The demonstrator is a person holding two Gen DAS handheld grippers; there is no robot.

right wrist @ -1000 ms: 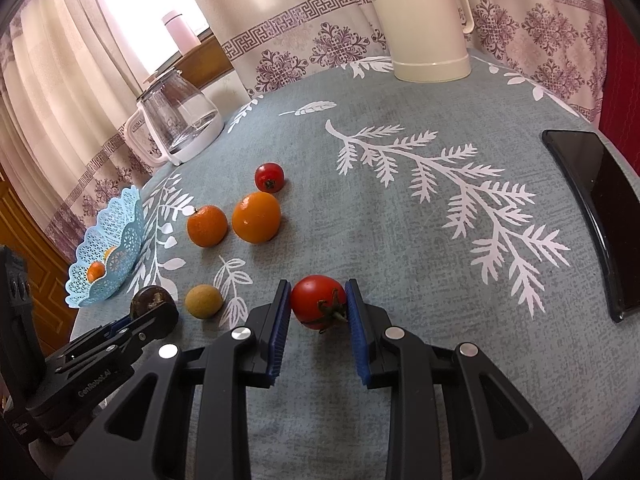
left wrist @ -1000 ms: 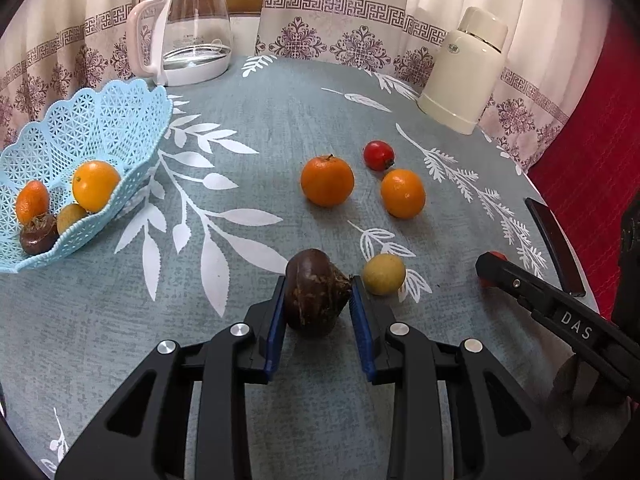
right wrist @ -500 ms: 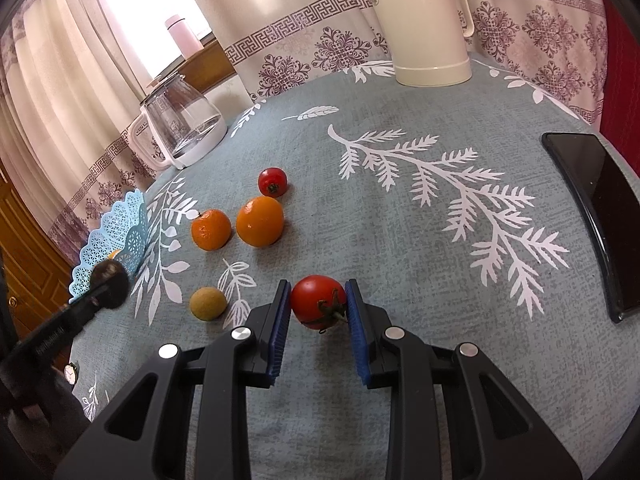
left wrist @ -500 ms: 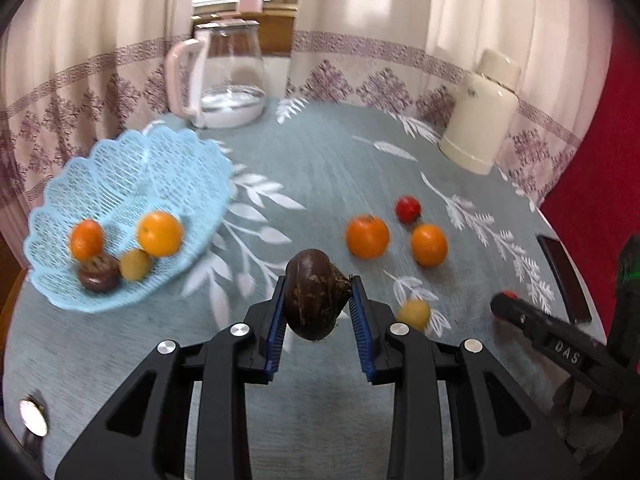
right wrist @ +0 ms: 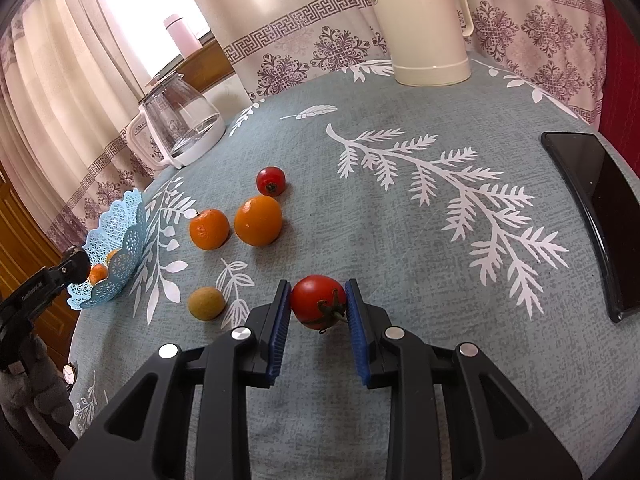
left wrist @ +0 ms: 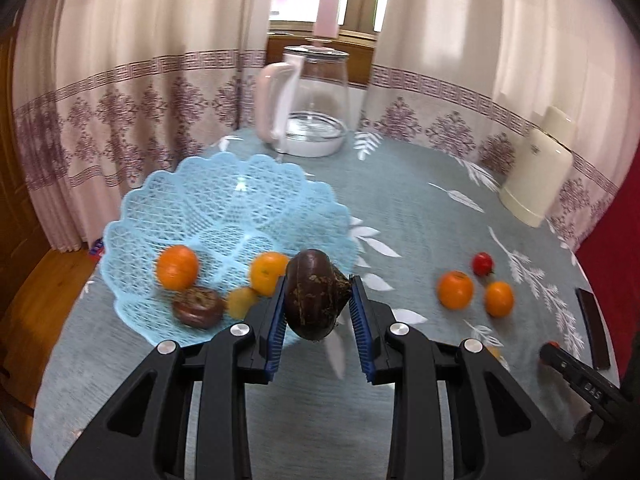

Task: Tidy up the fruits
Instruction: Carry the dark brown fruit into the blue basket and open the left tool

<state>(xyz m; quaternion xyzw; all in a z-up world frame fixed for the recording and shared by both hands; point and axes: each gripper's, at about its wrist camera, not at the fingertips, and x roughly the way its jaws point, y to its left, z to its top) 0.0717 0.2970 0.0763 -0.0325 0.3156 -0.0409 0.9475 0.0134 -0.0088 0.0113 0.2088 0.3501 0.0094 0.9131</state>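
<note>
My left gripper (left wrist: pixel 318 300) is shut on a dark brown fruit (left wrist: pixel 314 294), held in the air by the near right rim of the light blue lattice basket (left wrist: pixel 224 204). The basket holds two oranges (left wrist: pixel 177 267), a small yellow fruit (left wrist: pixel 241 302) and another brown fruit (left wrist: pixel 198 306). My right gripper (right wrist: pixel 318 304) is shut on a red tomato (right wrist: pixel 316 300) just above the tablecloth. On the cloth lie two oranges (right wrist: pixel 258 220), a small tomato (right wrist: pixel 271 181) and a yellow-green fruit (right wrist: pixel 206 303).
A glass kettle (left wrist: pixel 308 108) stands behind the basket and a cream thermos jug (right wrist: pixel 420 24) at the table's far side. A black phone (right wrist: pixel 600 216) lies near the right edge. A pink bottle (left wrist: pixel 328 12) is on the window sill. Curtains surround the table.
My left gripper has lifted the brown fruit and carried it left to the basket, which now fills the view. The right gripper has stayed in place, holding the tomato.
</note>
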